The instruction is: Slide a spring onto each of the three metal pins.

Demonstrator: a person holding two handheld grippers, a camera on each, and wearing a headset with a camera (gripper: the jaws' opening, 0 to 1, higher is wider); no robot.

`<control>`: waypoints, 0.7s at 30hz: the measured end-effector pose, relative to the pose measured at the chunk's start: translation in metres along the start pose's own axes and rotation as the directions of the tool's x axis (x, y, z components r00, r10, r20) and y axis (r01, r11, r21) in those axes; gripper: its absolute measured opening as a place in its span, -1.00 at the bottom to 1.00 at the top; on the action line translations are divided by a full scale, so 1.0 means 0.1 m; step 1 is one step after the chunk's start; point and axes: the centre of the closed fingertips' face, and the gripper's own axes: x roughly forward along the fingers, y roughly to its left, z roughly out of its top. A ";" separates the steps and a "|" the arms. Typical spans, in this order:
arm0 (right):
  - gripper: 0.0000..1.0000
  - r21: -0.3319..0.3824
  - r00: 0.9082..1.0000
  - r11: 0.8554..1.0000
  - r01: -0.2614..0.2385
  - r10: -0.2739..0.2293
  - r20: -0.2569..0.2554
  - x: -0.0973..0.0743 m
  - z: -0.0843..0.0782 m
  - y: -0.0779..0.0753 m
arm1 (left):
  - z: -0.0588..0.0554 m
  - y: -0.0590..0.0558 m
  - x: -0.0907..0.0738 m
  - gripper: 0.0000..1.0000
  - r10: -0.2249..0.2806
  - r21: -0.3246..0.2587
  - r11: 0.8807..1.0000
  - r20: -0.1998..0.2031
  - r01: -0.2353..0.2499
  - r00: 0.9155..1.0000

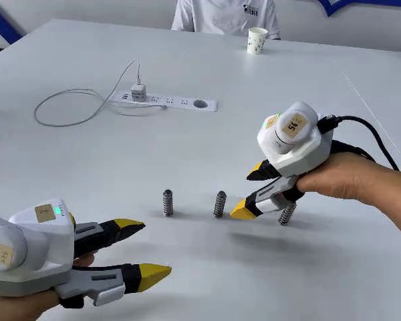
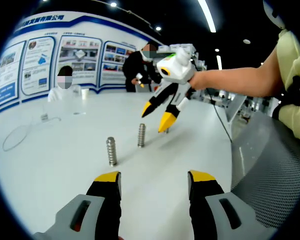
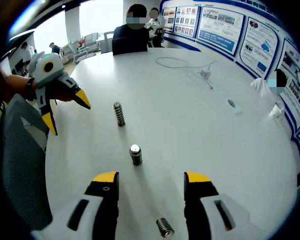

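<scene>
Three short metal pins stand in a row on the white table [image 1: 187, 154], each wearing a grey coil spring: the left spring [image 1: 168, 202], the middle spring [image 1: 219, 204] and the right spring [image 1: 287, 212], which leans a little. My right gripper [image 1: 246, 194] hovers open just above the table between the middle and right springs, holding nothing. In the right gripper view its open jaws [image 3: 151, 177] flank the nearest spring [image 3: 164, 227], with the middle spring [image 3: 135, 154] and far spring [image 3: 119, 114] ahead. My left gripper [image 1: 147, 251] is open and empty at the near left, pointing at the springs [image 2: 111, 151].
A white power strip [image 1: 170, 101] with a plugged charger and a looping cable [image 1: 60, 114] lies further back. A paper cup [image 1: 256, 40] stands near the far edge, where a person [image 1: 224, 15] sits. More people stand in the background [image 2: 137, 70].
</scene>
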 end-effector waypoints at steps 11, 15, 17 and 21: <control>0.13 0.082 0.997 0.996 0.043 -0.048 0.063 -0.16 -0.13 -0.06 | 0.02 0.00 0.02 0.13 -0.002 0.002 1.000 -0.002 0.002 1.000; 0.16 0.104 0.995 0.993 0.057 -0.065 0.075 -0.20 -0.21 -0.07 | 0.01 0.00 0.03 0.14 -0.002 0.000 1.000 -0.004 0.002 1.000; 0.17 0.120 0.994 0.991 0.063 -0.073 0.082 -0.23 -0.24 -0.08 | 0.01 0.00 0.03 0.14 -0.002 0.000 1.000 -0.005 0.002 1.000; 0.19 0.141 0.990 0.987 0.079 -0.093 0.103 -0.28 -0.28 -0.09 | 0.02 -0.01 0.03 0.15 -0.003 -0.001 1.000 -0.006 0.003 1.000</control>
